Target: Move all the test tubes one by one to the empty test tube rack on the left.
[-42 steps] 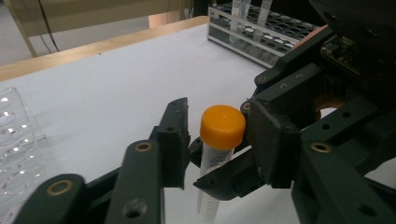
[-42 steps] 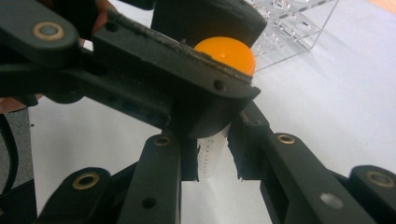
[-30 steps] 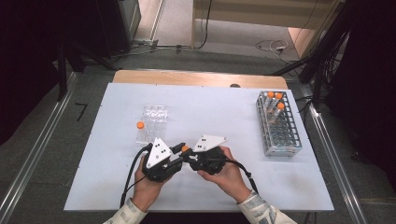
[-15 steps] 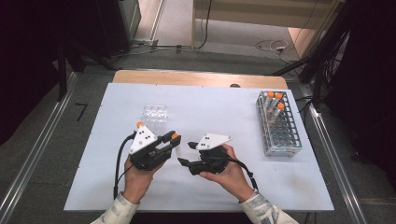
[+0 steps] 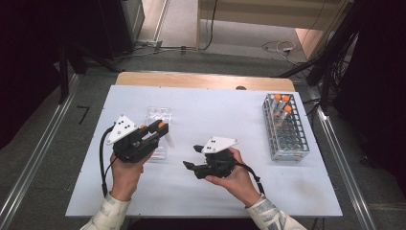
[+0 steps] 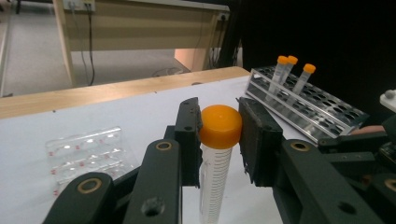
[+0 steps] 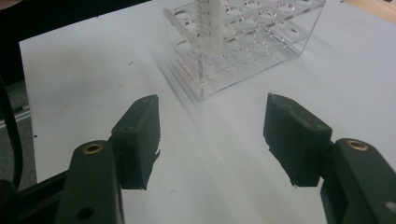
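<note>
Tube in your left claw, seen from the high view: you hold it by its orange cap, over the clear plastic rack that sits left of the worktop's middle, toward the far edge. The tube's clear body hangs below the cap toward your side of the worktop. Your right claw sits near the middle of the worktop, closer to the near edge, well apart from the left one; its jaws have just been opening and now stand wide with nothing between them. Over by the right edge stands the metal rack, with three orange-capped tubes upright at its far end.

Left gripper view now: your left claw is clamped on the cap, a pad pressed against each side of it. The graduated tube drops straight down between the jaws. The clear plastic rack lies on the worktop to the left, and the metal rack with its three capped tubes is beyond on the right.

Right gripper view: your right claw is spread wide and empty over bare worktop. Ahead of the jaws stands the clear plastic rack, and a graduated tube shows upright at it; whether it sits in a well you cannot tell.
</note>
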{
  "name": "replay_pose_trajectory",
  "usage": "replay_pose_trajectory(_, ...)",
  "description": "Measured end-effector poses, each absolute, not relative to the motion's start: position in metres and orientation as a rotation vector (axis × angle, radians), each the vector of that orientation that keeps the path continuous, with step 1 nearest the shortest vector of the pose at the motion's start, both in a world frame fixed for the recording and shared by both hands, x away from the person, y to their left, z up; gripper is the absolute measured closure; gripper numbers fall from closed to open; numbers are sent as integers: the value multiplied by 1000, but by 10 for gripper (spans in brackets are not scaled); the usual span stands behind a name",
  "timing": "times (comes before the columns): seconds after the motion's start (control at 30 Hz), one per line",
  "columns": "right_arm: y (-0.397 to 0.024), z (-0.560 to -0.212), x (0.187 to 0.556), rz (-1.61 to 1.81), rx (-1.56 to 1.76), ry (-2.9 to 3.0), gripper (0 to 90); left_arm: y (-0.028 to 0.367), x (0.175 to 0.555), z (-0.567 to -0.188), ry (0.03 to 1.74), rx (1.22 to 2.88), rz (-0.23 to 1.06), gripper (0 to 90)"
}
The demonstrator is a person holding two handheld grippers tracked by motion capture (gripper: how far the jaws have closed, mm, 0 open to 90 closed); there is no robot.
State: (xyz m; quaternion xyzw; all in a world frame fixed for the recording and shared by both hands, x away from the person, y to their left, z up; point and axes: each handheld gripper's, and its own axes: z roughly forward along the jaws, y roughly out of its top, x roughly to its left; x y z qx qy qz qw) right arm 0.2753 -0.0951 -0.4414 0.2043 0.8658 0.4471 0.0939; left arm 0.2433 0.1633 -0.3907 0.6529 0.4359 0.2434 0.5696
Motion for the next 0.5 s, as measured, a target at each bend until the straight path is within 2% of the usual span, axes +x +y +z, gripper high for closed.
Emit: replay_pose_trajectory(0.5, -99, -440, 278, 1332, 628, 2561, 352, 186, 255, -393, 1120, 1498, 711, 700)
